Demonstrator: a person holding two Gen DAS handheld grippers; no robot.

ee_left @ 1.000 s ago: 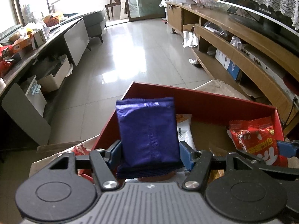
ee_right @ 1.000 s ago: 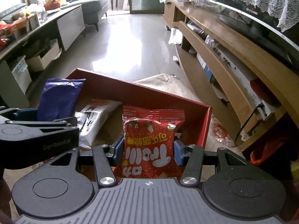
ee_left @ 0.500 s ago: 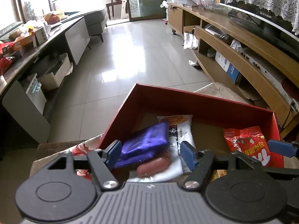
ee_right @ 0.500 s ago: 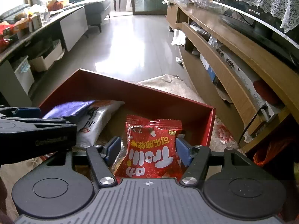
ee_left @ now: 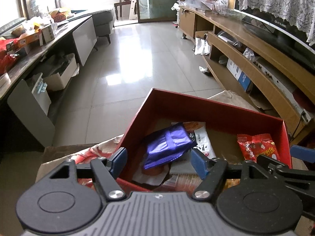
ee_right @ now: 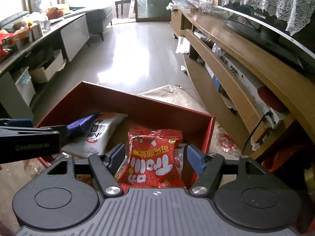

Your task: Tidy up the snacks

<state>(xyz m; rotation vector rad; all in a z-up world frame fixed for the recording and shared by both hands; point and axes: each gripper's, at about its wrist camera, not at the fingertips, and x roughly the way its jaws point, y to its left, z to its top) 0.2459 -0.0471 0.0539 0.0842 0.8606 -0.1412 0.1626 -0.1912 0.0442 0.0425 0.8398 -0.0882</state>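
Shiny purple snack packet (ee_left: 167, 144) and red snack bag (ee_right: 155, 158) lie dropped in the red cardboard box (ee_left: 196, 108); both grippers' fingers (ee_left: 118, 160) (ee_right: 194, 158) spread apart, empty, the right ones opening. Next: fetch more snacks.

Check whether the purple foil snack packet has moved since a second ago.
Yes. The purple foil snack packet dropped from upright between the left tool's fingers into the red cardboard box.

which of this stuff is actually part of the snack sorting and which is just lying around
Part of the job:
- red box
- purple packet
- red snack bag
- white packet
- left hand-held gripper, open, nothing gripped
- right hand-held gripper, jaws opening, bag between them

Just lying about:
- wooden chair
- television
- cardboard box
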